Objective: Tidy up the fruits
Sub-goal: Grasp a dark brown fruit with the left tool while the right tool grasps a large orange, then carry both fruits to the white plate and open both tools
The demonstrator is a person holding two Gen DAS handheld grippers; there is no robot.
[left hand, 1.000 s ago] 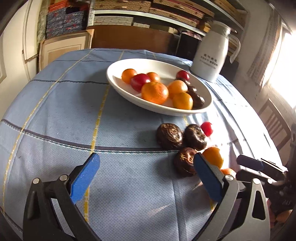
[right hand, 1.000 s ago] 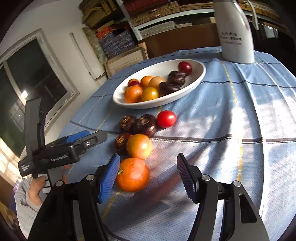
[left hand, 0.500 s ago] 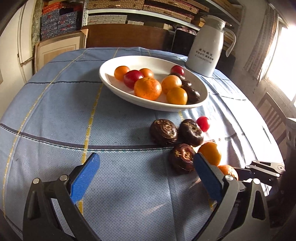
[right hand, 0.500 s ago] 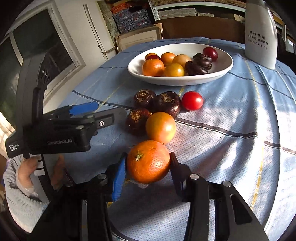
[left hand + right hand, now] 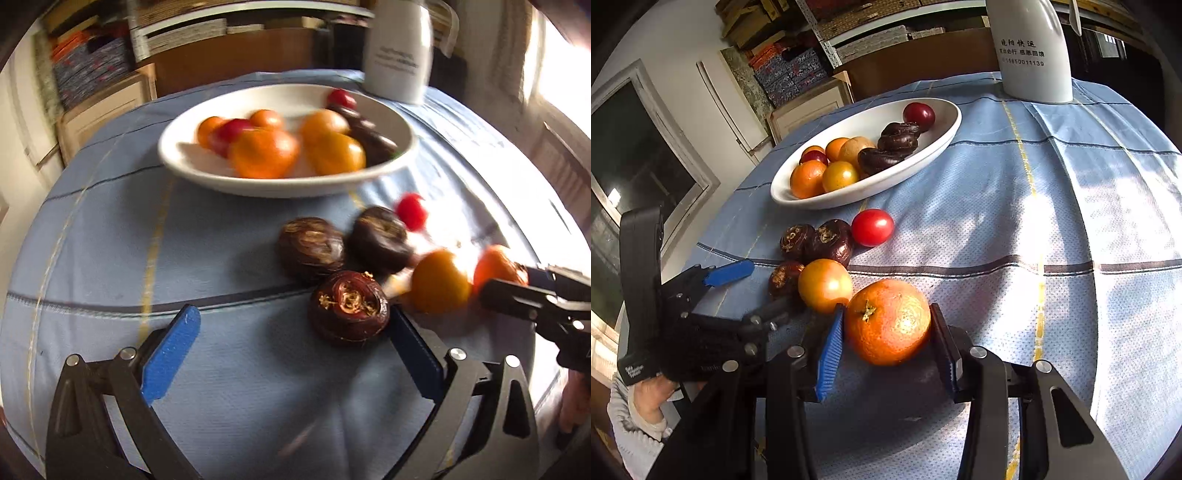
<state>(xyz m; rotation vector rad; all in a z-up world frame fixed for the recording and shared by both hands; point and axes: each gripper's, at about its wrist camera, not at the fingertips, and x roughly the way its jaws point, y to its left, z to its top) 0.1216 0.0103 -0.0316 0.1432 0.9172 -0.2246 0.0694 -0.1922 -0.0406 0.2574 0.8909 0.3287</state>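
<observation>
From the left wrist camera, the left gripper [image 5: 291,339] tilts down over a table covered in a blue checked cloth [image 5: 229,391], its blue-padded jaws spread wide with nothing clamped. A dark brown water chestnut [image 5: 349,313] lies just inside the right pad, apparently touching it, well clear of the left pad. Two more dark chestnuts [image 5: 312,245] sit side by side behind it, with a small red tomato [image 5: 412,211] beyond them. To the right, a yellow-orange fruit [image 5: 439,280] rests beside the orange [image 5: 496,265] caught in the black tip of the right gripper [image 5: 517,284], which enters from the right edge. A white oval bowl [image 5: 207,173] holding oranges, red fruit and dark chestnuts stands farther back, blurred, with a white jug [image 5: 399,55] behind it.

From the right wrist camera, the right gripper [image 5: 888,328] angles down at the table, its jaws clamped on the orange [image 5: 888,321], one pad pressed against each side. Whether the orange is just off the cloth or resting on it cannot be told. The yellow-orange fruit [image 5: 824,285] sits just to its left, close to the gripper's left pad. Behind are three dark chestnuts [image 5: 831,242] and the red tomato [image 5: 873,227], all loose on the cloth in front of the bowl [image 5: 945,136]. At the left edge, a hand [image 5: 652,393] in a pale knit sleeve [image 5: 626,435] grips the handle of the left gripper [image 5: 757,291], whose jaws stand apart, pointing toward the nearest chestnut. The jug [image 5: 1030,55] stands at the far side of the table.
</observation>
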